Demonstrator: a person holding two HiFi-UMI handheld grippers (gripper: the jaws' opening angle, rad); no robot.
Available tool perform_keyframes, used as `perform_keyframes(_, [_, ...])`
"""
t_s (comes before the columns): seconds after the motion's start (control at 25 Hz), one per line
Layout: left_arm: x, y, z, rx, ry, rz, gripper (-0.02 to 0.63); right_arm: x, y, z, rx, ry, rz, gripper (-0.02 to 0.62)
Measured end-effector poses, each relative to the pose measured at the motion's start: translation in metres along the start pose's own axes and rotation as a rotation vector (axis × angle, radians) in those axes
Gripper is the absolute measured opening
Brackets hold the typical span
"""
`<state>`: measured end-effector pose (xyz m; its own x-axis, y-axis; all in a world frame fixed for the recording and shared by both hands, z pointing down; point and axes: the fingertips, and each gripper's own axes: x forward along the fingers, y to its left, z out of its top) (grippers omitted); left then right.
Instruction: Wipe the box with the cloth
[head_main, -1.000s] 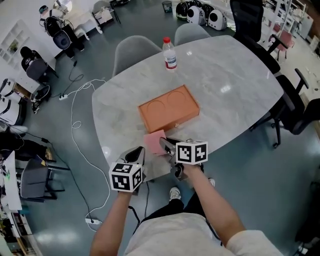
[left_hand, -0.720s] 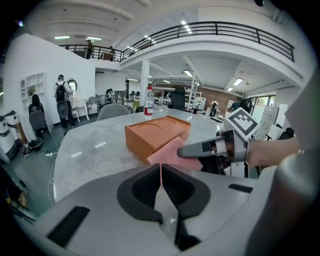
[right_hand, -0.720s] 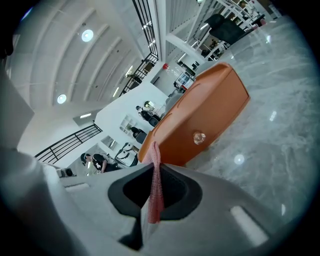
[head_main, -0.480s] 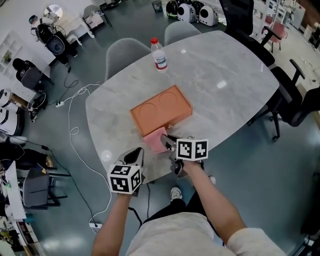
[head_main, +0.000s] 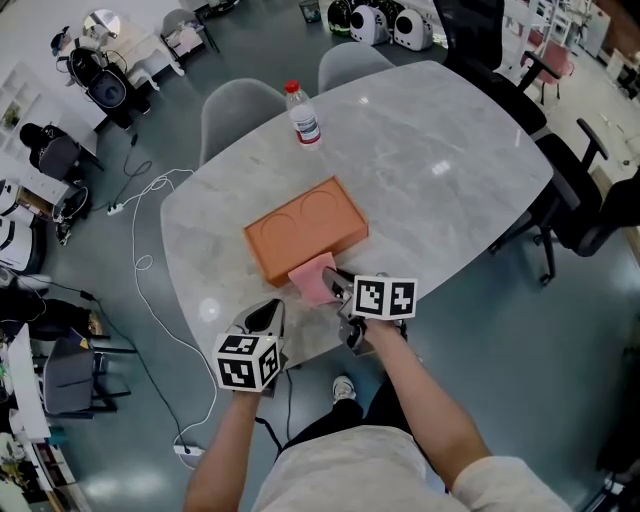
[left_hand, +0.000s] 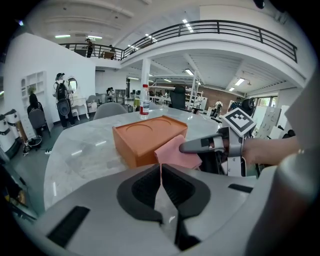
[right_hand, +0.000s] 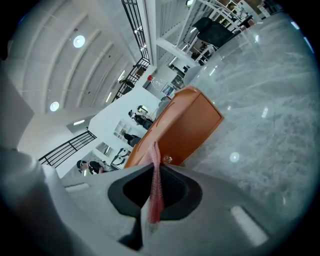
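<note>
Head view looks down on the grey marble table (head_main: 440, 160), with the orange box (head_main: 305, 228) lying flat toward its near left part, two shallow circles pressed into its top. My right gripper (head_main: 338, 285) is clamped on the pink cloth (head_main: 313, 278), which lies against the box's near long side, close to the table's near edge. My left gripper (head_main: 268, 316) sits at that same near edge, just left of the cloth and apart from both cloth and box. A clear bottle (head_main: 302, 115) with a red cap stands upright by the far left edge, well apart from the box.

Right gripper view gives what the head view cannot: the cloth runs edge-on through my closed jaws as a thin pink strip, and a small round metal fitting (right_hand: 167, 160) shows on the box's side wall just past the cloth's top.

Left gripper view shows my left jaws pressed together with nothing between them. It also shows the cloth from the side, draped up against the box's near corner under the right gripper's jaw, and the bottle behind the box.
</note>
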<state>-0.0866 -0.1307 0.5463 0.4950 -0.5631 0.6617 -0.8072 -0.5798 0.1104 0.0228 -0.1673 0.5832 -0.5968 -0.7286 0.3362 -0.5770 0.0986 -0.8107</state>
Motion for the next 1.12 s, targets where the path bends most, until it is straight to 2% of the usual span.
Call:
perform_keyframes(0.68, [0.023, -0.024, 0.017, -0.054, -0.002, 0.050, 0.015, -0.021, -0.037, 0.044, 0.009, 0.023, -0.009, 0.017])
perform_keyframes(1.12, [0.045, -0.049, 0.037, -0.075, -0.018, 0.069, 0.015, -0.043, -0.067, 0.077, -0.045, 0.038, -0.041, 0.017])
